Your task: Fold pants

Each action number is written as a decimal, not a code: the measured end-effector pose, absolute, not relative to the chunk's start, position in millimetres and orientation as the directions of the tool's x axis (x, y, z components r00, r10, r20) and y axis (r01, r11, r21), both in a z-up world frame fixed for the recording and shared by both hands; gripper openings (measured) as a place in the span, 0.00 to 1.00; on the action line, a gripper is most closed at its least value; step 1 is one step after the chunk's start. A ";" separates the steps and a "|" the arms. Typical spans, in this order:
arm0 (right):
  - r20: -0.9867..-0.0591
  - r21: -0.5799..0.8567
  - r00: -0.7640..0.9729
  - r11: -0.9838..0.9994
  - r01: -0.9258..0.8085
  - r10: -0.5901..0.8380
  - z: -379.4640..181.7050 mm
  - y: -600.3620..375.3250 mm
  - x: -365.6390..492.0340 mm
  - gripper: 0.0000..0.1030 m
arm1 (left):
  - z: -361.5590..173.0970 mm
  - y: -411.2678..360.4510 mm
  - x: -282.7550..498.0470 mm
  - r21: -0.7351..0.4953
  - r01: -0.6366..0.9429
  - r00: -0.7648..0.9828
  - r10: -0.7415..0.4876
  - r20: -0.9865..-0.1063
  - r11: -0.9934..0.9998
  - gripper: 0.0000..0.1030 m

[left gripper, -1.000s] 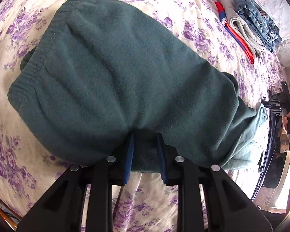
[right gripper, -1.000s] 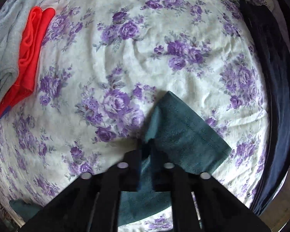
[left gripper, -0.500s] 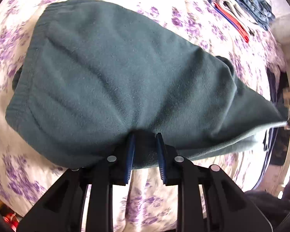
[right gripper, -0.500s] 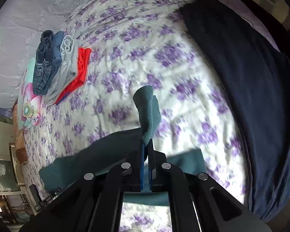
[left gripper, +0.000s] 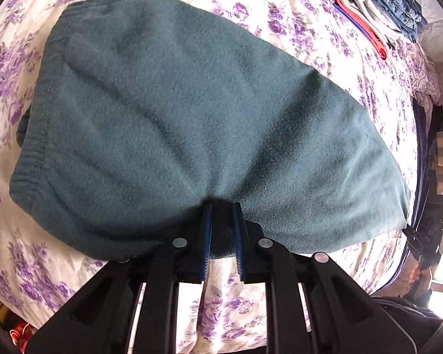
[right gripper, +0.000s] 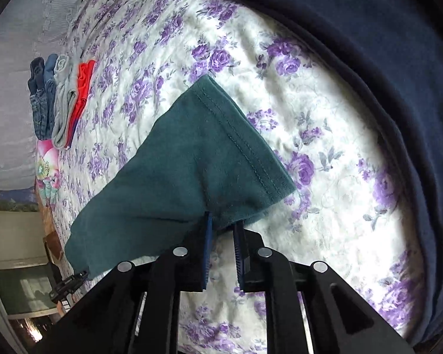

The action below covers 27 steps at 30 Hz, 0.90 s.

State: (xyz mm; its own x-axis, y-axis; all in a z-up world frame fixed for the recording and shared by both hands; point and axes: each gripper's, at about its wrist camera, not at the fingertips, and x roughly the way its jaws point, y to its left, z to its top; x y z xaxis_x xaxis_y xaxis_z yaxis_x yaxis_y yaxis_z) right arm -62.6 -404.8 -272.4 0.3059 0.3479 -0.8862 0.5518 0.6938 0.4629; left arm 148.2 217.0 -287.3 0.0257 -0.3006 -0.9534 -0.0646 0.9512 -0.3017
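Two pairs of tongs pinch the teal fleece pants (left gripper: pixel 192 118), which are spread over the purple-flowered bed sheet (left gripper: pixel 325 44). The left tongs (left gripper: pixel 223 215) clamp a fold of the wide upper body near the elastic waistband (left gripper: pixel 38 135), probably to anchor it. The right tongs (right gripper: pixel 223 225) grip the stitched leg hem (right gripper: pixel 239 141) lifted above the sheet, seemingly ready to carry it over for a fold.

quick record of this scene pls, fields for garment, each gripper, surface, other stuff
garment: teal fleece pants, held at both ends
left hand-held gripper: shut on pants near the elastic waistband
right hand-held gripper: shut on pants by the stitched leg hem
surface: purple floral bedsheet
other: stack of folded clothes; dark navy fabric
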 end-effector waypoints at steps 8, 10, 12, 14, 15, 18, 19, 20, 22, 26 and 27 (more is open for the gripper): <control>-0.906 0.394 0.237 0.902 0.176 0.350 -214.3 -301.9 -3.2 0.38 | -287.4 220.2 136.4 -0.328 -0.093 0.099 -0.319 -0.943 0.940 0.14; -0.882 0.427 0.222 0.904 0.007 0.415 -204.1 -248.6 35.9 0.43 | -287.3 223.2 134.2 -0.345 -0.105 0.119 -0.333 -0.935 0.933 0.14; -0.865 0.447 0.178 0.881 -0.153 0.469 -200.6 -190.0 76.2 0.43 | -286.3 224.3 131.8 -0.349 -0.098 0.130 -0.335 -0.933 0.932 0.14; -0.842 0.462 0.134 0.828 -0.318 0.522 -199.6 -125.6 119.5 0.43 | -285.4 224.6 130.5 -0.348 -0.084 0.131 -0.336 -0.933 0.934 0.14; -0.842 0.455 0.118 0.810 -0.371 0.527 -201.6 -99.2 137.7 0.43 | -285.1 224.3 130.4 -0.348 -0.072 0.129 -0.338 -0.932 0.935 0.14; -0.861 0.420 0.072 0.784 -0.457 0.504 -216.6 -36.0 190.1 0.43 | -285.6 228.1 127.8 -0.373 -0.068 0.129 -0.363 -0.923 0.925 0.14; -0.862 0.421 0.056 0.773 -0.474 0.504 -222.8 -22.5 202.6 0.43 | -286.1 231.3 125.0 -0.387 -0.073 0.132 -0.375 -0.917 0.919 0.14; -0.866 0.416 0.041 0.765 -0.491 0.498 -229.5 -9.2 213.7 0.43 | -286.8 233.2 123.8 -0.401 -0.079 0.136 -0.389 -0.911 0.913 0.14; -0.885 0.388 0.022 0.762 -0.518 0.465 -242.9 9.8 227.5 0.43 | -289.4 237.6 120.8 -0.431 -0.094 0.143 -0.416 -0.898 0.898 0.14; -0.909 0.355 -0.015 0.754 -0.553 0.417 -258.4 29.8 230.3 0.43 | -292.1 242.5 118.9 -0.463 -0.110 0.139 -0.447 -0.883 0.880 0.13; -0.917 0.339 -0.024 0.748 -0.570 0.398 -260.8 31.0 223.6 0.43 | -292.6 242.3 119.3 -0.463 -0.110 0.133 -0.449 -0.884 0.879 0.13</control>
